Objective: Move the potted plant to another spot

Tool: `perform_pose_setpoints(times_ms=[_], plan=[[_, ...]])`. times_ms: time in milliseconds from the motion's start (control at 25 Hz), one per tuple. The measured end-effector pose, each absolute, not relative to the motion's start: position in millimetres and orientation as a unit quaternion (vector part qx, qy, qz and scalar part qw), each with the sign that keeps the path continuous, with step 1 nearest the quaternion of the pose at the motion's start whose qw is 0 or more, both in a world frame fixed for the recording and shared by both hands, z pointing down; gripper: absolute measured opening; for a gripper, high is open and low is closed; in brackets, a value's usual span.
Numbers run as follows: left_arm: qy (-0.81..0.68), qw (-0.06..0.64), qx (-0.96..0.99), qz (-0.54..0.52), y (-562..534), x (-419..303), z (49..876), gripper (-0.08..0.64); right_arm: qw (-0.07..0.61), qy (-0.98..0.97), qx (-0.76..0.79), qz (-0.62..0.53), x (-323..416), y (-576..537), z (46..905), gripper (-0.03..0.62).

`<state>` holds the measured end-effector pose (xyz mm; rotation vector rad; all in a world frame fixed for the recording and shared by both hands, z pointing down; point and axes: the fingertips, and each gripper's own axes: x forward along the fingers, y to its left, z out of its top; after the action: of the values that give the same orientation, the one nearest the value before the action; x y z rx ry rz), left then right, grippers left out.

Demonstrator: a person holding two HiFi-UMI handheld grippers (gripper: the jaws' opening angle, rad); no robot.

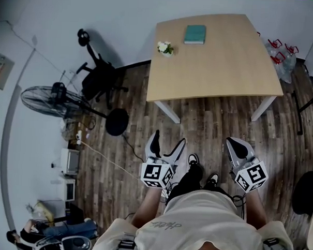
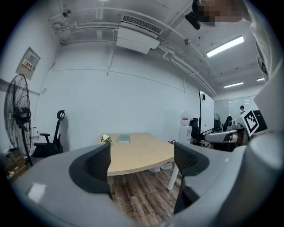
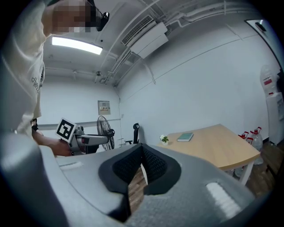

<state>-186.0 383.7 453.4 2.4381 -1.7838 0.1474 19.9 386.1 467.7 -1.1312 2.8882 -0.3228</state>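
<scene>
Not started yet; the plant waits on the table.
It sits at the far corner near a book, well away from both grippers; left gripper jaws wide apart, right gripper jaws together, both empty; next, step closer and reach.

Head view downward, gripper views level — table shared

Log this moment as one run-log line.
stage: approach, both grippers short of table | left gripper: open, empty | right gripper: shut, empty | potted plant: on table, near book, untouched
</scene>
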Motion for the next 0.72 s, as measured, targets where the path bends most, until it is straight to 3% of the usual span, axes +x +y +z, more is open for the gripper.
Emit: perform_pose_setpoints(times_ms=[720], plan=[[-0.574,0.06,0.816,0.028,283,-257,457,0.446,-0.02,0.927,-0.37,-0.059,-57,284,436,0.003]])
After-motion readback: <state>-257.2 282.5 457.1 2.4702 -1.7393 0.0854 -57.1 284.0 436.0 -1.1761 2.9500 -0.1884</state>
